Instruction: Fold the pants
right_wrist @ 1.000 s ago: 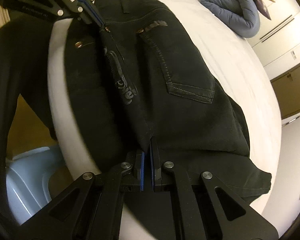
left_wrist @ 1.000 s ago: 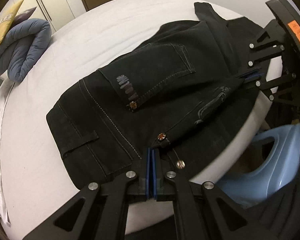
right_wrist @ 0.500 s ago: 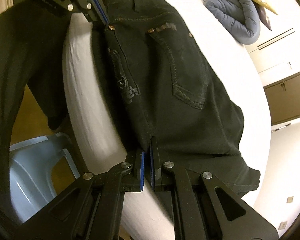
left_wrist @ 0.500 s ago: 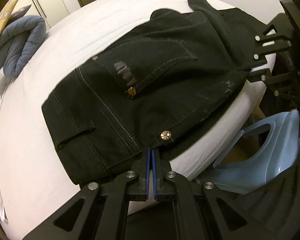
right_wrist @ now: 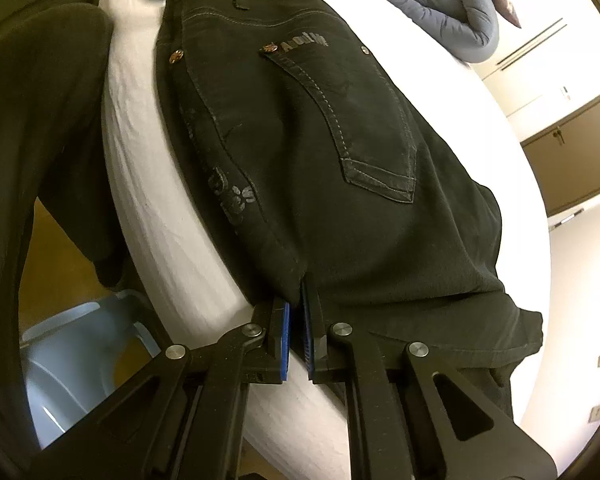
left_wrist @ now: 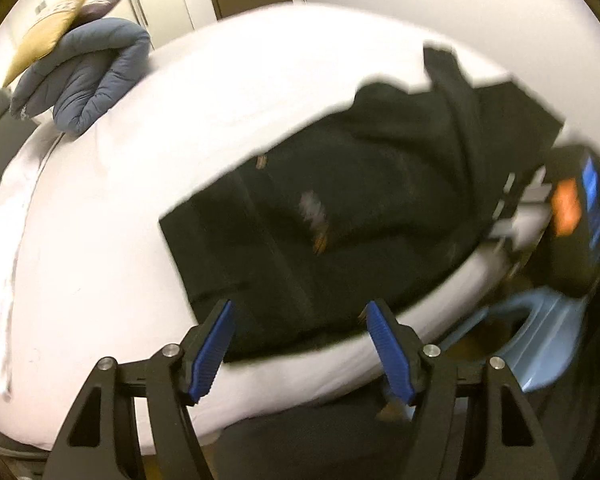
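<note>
The left hand-held gripper (left_wrist: 298,336) was spread wide, its blue pads holding nothing and hanging just over the near edge of the pants (left_wrist: 340,216), not touching them that I could tell. That view was blurred. The right hand-held gripper (right_wrist: 296,320) was almost closed, only a narrow gap between its pads, and a fold of the pants' edge ran into that gap; it seemed to be pinching the cloth lightly.

The black pants (right_wrist: 320,140) lay folded on the white bed (left_wrist: 100,208), back pocket (right_wrist: 352,120) up, with copper rivets and pale stitching showing. The waistband lay toward the left gripper's side, and the legs trailed off toward the far right, ending in a hem near the bed's edge. The cloth was mostly flat, with a ridge along the side seam.

The near long edge of the pants ran close beside the bed's rounded edge. A folded blue-grey quilt (left_wrist: 84,76) sat well apart at the bed's far left, with bare sheet between it and the pants. Below the bed's edge stood a pale blue plastic chair (right_wrist: 68,360).
</note>
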A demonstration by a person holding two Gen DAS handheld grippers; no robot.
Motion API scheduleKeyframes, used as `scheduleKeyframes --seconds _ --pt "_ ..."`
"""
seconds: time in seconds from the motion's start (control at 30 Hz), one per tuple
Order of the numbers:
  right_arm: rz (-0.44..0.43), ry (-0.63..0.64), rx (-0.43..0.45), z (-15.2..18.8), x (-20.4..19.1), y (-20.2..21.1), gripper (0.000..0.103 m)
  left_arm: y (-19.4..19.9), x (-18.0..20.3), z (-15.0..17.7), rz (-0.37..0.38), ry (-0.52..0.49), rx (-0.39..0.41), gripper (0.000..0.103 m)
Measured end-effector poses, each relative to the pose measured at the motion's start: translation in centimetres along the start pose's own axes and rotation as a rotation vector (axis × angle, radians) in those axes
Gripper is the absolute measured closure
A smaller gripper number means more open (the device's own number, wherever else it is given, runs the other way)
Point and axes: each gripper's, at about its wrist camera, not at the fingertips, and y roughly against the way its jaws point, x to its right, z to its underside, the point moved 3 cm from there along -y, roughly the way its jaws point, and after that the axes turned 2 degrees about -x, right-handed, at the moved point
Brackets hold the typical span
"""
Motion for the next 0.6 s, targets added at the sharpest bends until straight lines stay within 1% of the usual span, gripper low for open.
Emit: scheduleKeyframes --seconds 0.07,0.1,0.13,0.17,0.23,0.27,0.3,0.33,0.37,0.4,0.43,0.47,0.53,0.57,0.6 --pt "-0.005 -0.031 -0.001 -0.1 0.2 -0.1 0.096 -0.1 1.2 -1.7 0.044 0.017 0.038 0.033" --pt "-0.010 -0.055 -0.001 -0.2 0.3 -0.2 0.096 -0.9 2.3 -2.8 0.060 0.018 0.051 0.033" --pt "-0.018 -0.082 0.001 -0.2 0.6 -0.2 0.096 -1.6 3.1 -3.4 0.059 0.017 0.055 0.033" --pt "-0.032 -0.124 0.009 0.0 1.0 -0.1 0.096 -3.1 4.2 -4.2 0.064 0.019 0.051 0.033" --pt "-0.063 -0.187 0.033 0.3 1.7 0.1 0.096 -5.8 5.4 -5.2 0.086 0.042 0.025 0.033" --pt "-0.082 -0.217 0.046 0.5 2.0 0.3 0.094 -7.5 5.6 -5.1 0.092 0.065 -0.009 0.033" --pt "-0.110 -0.245 0.061 0.8 2.4 0.6 0.093 -9.8 5.6 -4.6 0.099 0.098 -0.074 0.035" --pt "-0.144 -0.277 0.076 1.2 2.9 1.1 0.089 -11.4 5.4 -3.9 0.105 0.128 -0.112 0.035" --pt "-0.187 -0.319 0.093 1.7 3.5 1.7 0.081 -11.5 5.4 -3.6 0.105 0.134 -0.092 0.035" --pt "-0.225 -0.361 0.113 2.2 4.1 2.3 0.077 -11.4 5.5 -3.5 0.100 0.137 -0.080 0.035" --pt "-0.266 -0.415 0.144 2.8 5.0 3.0 0.070 -11.2 5.5 -3.5 0.094 0.136 -0.088 0.035" --pt "-0.306 -0.476 0.179 3.7 6.2 3.9 0.058 -11.0 5.6 -3.5 0.086 0.130 -0.100 0.035" --pt "-0.367 -0.636 0.262 6.0 9.6 5.2 0.043 -10.2 5.7 -3.9 0.074 0.130 -0.106 0.038" --pt "-0.406 -0.749 0.299 7.7 12.3 5.5 0.043 -9.5 5.6 -4.3 0.078 0.143 -0.087 0.042" --pt "-0.440 -0.839 0.321 9.2 14.5 5.3 0.043 -8.6 5.5 -4.8 0.087 0.166 -0.048 0.042"
